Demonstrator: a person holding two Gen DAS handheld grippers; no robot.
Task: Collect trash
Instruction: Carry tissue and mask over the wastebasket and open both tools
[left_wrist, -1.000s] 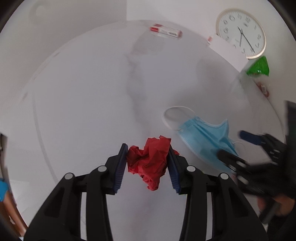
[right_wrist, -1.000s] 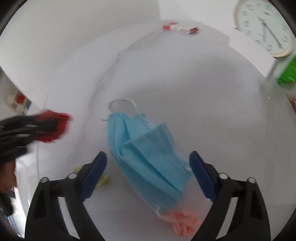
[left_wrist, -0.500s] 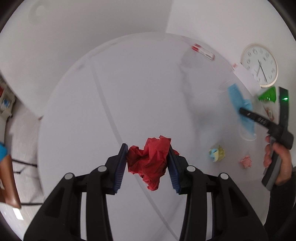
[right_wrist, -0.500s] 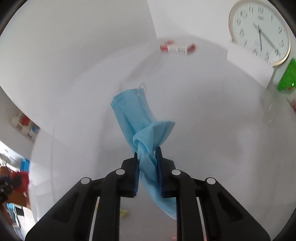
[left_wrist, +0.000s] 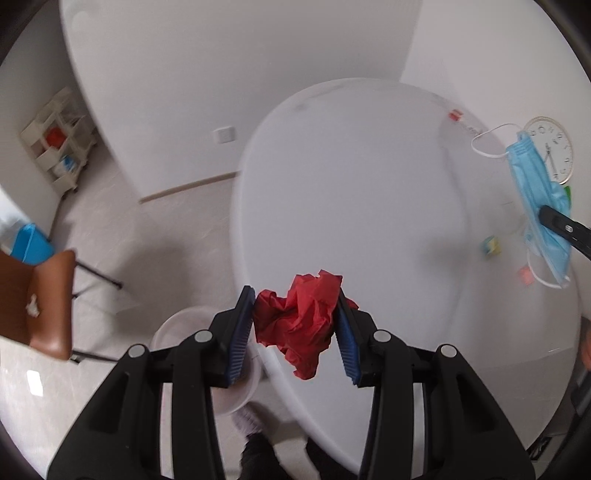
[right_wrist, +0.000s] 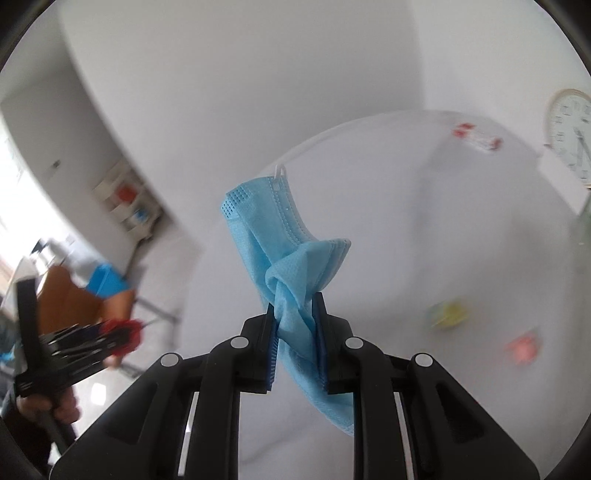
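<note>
Brown leather-look chair (left_wrist: 44, 299), on the floor at far left, well apart from the counter. White round plastic bin (left_wrist: 177, 325), on the floor just beside the counter's near-left edge, partly hidden behind the left tongs. Left tongs (left_wrist: 295, 328), black with blue ribbed pads, pinching a crumpled red paper wad (left_wrist: 299, 325), held in the air over the counter's near-left edge. White round counter (left_wrist: 351, 184), marble-look top. Small yellow crumpled scrap (left_wrist: 490, 245) and small pink crumpled scrap (left_wrist: 525, 275), both lying near the counter's right edge, a little apart from each other. Right tongs (right_wrist: 297, 339), black with blue pads, pressed onto a pale blue pleated face mask (right_wrist: 280, 251) with white ear loops, which hangs clear above the counter. Red-and-white small packet (right_wrist: 478, 138), blurred, at the far edge. White round wall clock (right_wrist: 570, 146), propped beyond the far-right edge.
</note>
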